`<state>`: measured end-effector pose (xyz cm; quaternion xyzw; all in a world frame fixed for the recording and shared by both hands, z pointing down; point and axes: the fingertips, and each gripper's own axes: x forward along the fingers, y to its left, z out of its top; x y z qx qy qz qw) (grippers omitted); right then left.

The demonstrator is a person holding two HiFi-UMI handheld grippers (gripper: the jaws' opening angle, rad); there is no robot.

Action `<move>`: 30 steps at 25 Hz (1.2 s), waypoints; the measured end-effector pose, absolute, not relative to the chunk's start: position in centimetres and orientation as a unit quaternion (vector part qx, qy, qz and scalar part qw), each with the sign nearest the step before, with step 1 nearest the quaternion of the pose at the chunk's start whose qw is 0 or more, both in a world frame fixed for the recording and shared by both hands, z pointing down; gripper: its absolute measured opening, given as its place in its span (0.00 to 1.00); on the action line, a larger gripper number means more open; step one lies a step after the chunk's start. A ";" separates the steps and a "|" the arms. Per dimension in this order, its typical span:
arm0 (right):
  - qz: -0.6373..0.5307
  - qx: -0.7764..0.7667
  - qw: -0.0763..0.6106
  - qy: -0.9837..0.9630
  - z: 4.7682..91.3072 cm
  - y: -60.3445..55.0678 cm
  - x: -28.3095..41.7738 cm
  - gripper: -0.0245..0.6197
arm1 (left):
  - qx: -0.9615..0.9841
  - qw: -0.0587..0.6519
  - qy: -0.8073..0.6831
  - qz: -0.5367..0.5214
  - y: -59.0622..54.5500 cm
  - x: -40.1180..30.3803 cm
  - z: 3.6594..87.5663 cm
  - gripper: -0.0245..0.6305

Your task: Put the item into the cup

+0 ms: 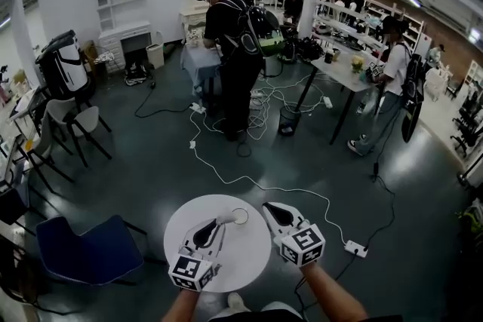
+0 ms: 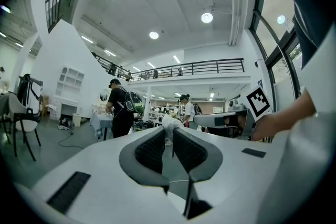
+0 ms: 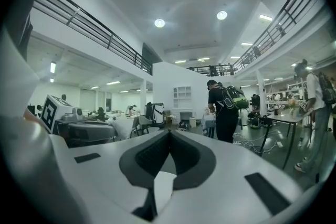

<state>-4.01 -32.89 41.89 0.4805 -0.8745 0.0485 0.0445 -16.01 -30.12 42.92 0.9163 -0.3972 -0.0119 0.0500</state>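
Observation:
On the round white table (image 1: 249, 253) stands a white cup (image 1: 240, 216), seen from above at the far edge. My left gripper (image 1: 219, 223) is shut on a small white item (image 1: 225, 219), which sits just left of the cup's rim. In the left gripper view the item (image 2: 169, 122) pokes out beyond the closed jaw tips of the left gripper (image 2: 169, 132). The right gripper (image 1: 270, 210) hovers to the right of the cup, shut with nothing in it; its jaws meet in the right gripper view (image 3: 169, 134). The cup is hidden in both gripper views.
A blue chair (image 1: 90, 249) stands left of the table. White cables (image 1: 249, 181) and a power strip (image 1: 355, 248) lie on the dark floor. A person with a backpack (image 1: 238, 56) stands further off, and another person (image 1: 389, 83) stands by a long table (image 1: 343, 72).

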 end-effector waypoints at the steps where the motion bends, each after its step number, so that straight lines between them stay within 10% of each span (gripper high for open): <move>1: 0.051 0.480 0.046 -0.875 42.3 -33.1 -4.2 0.06 | 0.916 0.051 -0.397 -0.011 -30.4 -16.2 43.2 0.13; 30: 0.122 0.386 0.075 -0.911 51.2 -37.1 -2.8 0.07 | 0.906 0.082 -0.415 0.015 -34.6 -11.2 51.0 0.13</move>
